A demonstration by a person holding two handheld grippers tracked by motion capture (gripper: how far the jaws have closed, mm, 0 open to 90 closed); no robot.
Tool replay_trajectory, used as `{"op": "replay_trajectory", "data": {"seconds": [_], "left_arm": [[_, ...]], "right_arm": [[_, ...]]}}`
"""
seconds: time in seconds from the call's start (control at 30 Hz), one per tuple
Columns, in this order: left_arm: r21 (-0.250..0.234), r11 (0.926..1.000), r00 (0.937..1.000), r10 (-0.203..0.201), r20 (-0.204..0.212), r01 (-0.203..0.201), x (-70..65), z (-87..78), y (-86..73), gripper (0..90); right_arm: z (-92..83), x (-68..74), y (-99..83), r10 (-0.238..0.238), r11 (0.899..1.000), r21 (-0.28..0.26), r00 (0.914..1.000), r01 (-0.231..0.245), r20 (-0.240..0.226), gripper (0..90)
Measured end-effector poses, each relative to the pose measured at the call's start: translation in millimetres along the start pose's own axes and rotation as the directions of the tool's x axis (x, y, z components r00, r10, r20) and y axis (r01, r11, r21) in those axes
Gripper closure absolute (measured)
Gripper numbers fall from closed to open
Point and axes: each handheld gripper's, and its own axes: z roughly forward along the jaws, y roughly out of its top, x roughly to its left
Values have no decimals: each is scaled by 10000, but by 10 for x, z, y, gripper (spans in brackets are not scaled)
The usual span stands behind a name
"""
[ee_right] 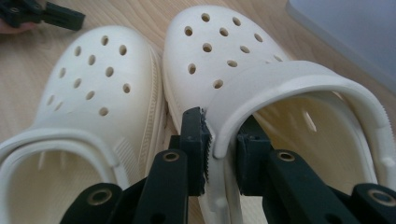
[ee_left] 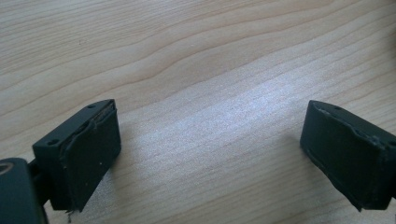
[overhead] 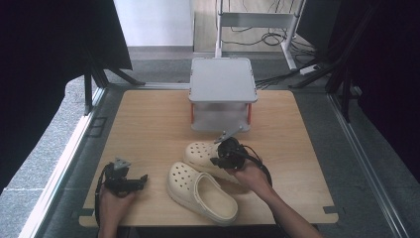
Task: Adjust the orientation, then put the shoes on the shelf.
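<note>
Wooden tabletop [overhead: 148, 124] under dark curtained walls, with a grey two-tier rack [overhead: 223, 91] standing at its far middle. Two cream perforated clogs lie side by side before the person, toes pointing toward the rack and slightly left. Right gripper [ee_right: 219, 149] is clamped on the side wall of the far clog [ee_right: 243, 70], one jaw outside and one inside the shoe's opening, just where the heel strap pivots; in the high view this gripper [overhead: 229, 151] sits over that clog's [overhead: 200, 153] rear half. Near clog [overhead: 200, 191] rests just beside it, the two sides close or touching, and is held by nothing. Left gripper [overhead: 124, 179], jaws standing well apart with only bare wood between its pads [ee_left: 91, 154], lies low on the table to the left, well clear of both shoes. For the step judged to be in hand, carrying the gripped clog toward the rack, a firm bite on the wall rather than the loose strap matters; lifting the shoe clear of its neighbour first avoids dragging the pair, and keeping the sole level should ease setting it down.
</note>
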Motion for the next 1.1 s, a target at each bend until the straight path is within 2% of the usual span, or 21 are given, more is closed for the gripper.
{"op": "replay_trajectory", "data": {"seconds": [0.03, 0.2, 0.37, 0.43, 0.5, 0.53, 0.6, 0.7, 0.93, 1.1], "left_arm": [[1, 10000, 10000, 1, 1, -1, 0, 0, 0, 50], [0, 10000, 10000, -34, 3, 34, -2, 0, -1, 50], [1, 10000, 10000, -33, 3, 33, -3, 0, -1, 50], [-1, 10000, 10000, -34, 1, 34, -3, 0, -1, 50], [0, 10000, 10000, -22, 0, 22, -2, 0, -1, 50], [2, 10000, 10000, -13, -1, 13, -1, 0, 0, 50], [4, 10000, 10000, 28, -14, -28, 1, 0, 1, 50], [5, 10000, 10000, 13, -2, -13, 1, 0, 1, 50], [43, 10000, 10000, -16, 26, 16, -1, -3, 1, 50], [23, 10000, 10000, -22, 16, 22, -2, -2, 0, 50]], "right_arm": [[29, 12, -8, 32, 10000, 21, 10000, -32, 27, 758], [61, 59, -41, 176, 9997, 165, 9978, -166, -634, 756], [32, 65, -50, 366, 9992, 221, 9869, -335, -1569, 732], [39, 66, -49, 329, 9993, 218, 9872, -298, -1564, 724], [52, 43, -44, 379, 9991, 228, 9844, -345, -1719, 679], [53, 36, -41, 343, 9993, 209, 9845, -312, -1722, 624], [27, 29, -30, 121, 9999, 89, 9887, -109, -1492, 531], [-46, 9, -19, -267, 9996, 63, 9866, 281, -1608, 421], [-267, -8, -82, -904, 9959, -240, 9814, 876, -1692, 334], [-320, 45, -160, -1478, 9890, -214, 9746, 1463, -1685, 273]]}}
